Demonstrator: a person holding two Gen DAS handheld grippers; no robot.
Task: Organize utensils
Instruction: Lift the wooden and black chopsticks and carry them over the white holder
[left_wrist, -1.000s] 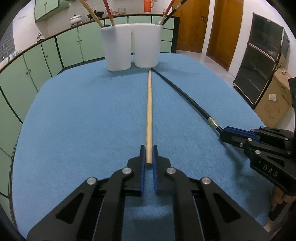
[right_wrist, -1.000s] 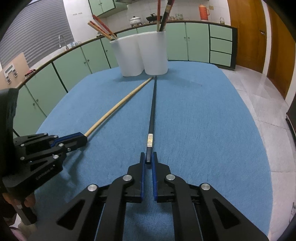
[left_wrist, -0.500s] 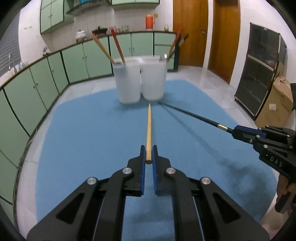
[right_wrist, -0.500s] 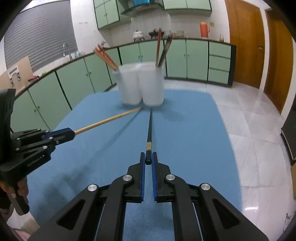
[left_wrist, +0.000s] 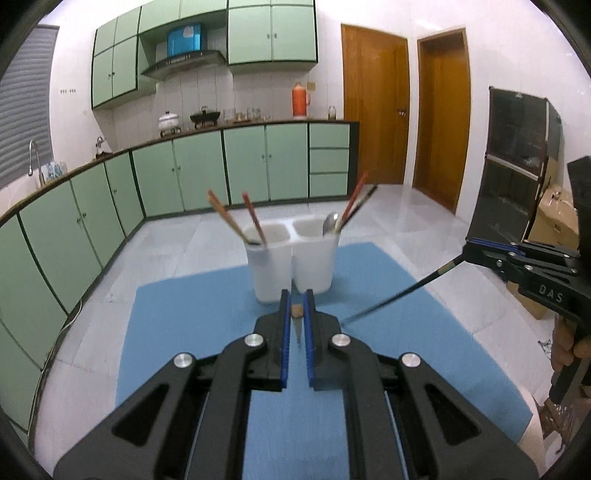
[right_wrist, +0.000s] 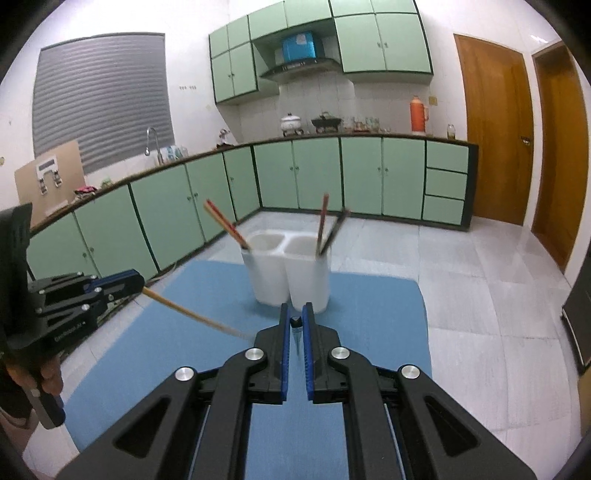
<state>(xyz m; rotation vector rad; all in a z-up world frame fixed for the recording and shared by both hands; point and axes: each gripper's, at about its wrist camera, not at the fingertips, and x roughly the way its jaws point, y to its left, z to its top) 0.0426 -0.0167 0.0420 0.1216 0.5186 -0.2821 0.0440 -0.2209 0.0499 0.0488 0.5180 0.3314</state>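
**Both sticks up off the mat, holder dead ahead**

Since a sec ago: both chopsticks lay flat on the blue cloth-covered table (left_wrist: 177, 332), tips near the holder. Now both are lifted clear, and I look down on the holder from above.

L gripper (left_wrist: 296, 317): jaws nearly closed, pinching the butt end of the pale bamboo chopstick (right_wrist: 192, 314). R gripper (right_wrist: 294, 326): same narrow pinch on the thin black chopstick w/ gold band (left_wrist: 402, 295).

Each stick's long axis runs fwd and down from its jaws toward the white twin-compartment plastic holder (left_wrist: 295, 258), which sits straight ahead, below both grippers. Neither tip is over a rim yet.

Holder already has reddish chopsticks in both wells, plus a metal spoon (left_wrist: 328, 223) in the right one.

Neither hand looks clearly nearer. My guess: L well for bamboo, R for black.
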